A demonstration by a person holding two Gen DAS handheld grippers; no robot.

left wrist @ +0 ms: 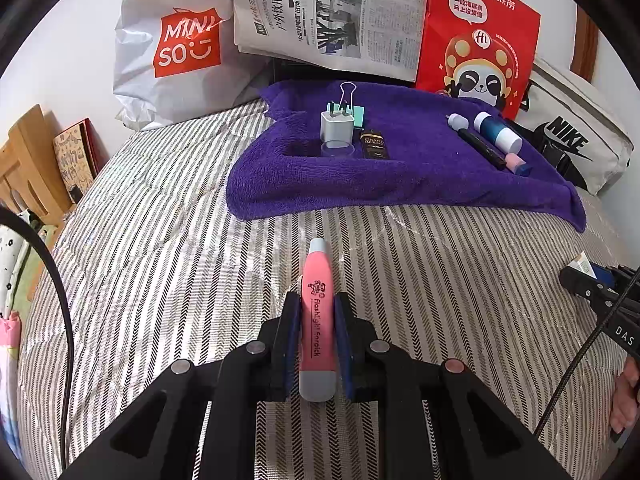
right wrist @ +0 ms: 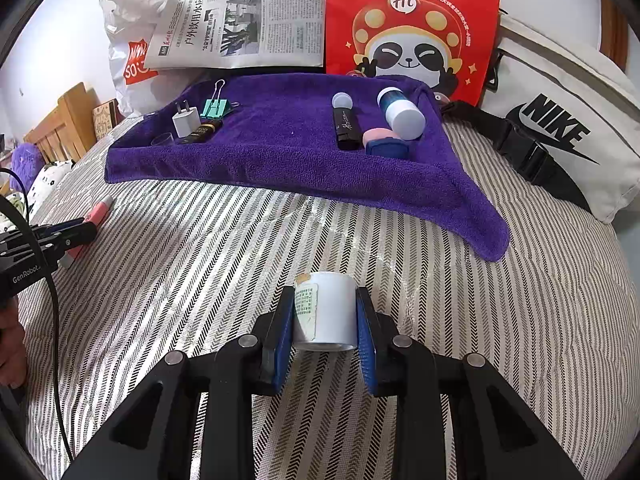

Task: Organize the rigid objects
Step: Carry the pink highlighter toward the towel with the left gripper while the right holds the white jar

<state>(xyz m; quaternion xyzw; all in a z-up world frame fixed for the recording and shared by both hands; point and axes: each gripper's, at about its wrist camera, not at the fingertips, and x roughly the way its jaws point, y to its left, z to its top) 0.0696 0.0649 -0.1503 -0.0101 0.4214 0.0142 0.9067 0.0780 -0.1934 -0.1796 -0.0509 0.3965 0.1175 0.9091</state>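
Observation:
My left gripper (left wrist: 317, 300) is shut on a pink flashlight earpick (left wrist: 317, 312) with grey ends, held lengthwise over the striped bedspread (left wrist: 160, 260). My right gripper (right wrist: 325, 300) is shut on a small white jar (right wrist: 326, 312) with a green-printed label. Ahead lies a purple towel (left wrist: 400, 172) (right wrist: 260, 152). On its left stand a white plug adapter (left wrist: 337, 126), a teal binder clip (right wrist: 216, 107), a clear cap (left wrist: 337, 149) and a black tube (left wrist: 374, 145). On its right lie a black pen (right wrist: 345, 130), a blue-and-white bottle (right wrist: 401, 111) and a pink-capped blue item (right wrist: 386, 142).
Propped behind the towel are a Miniso plastic bag (left wrist: 176, 48), a newspaper (left wrist: 332, 12) and a red panda paper bag (left wrist: 476, 36). A white Nike bag (right wrist: 560, 132) lies at the right. A wooden headboard (left wrist: 28, 164) is at the left.

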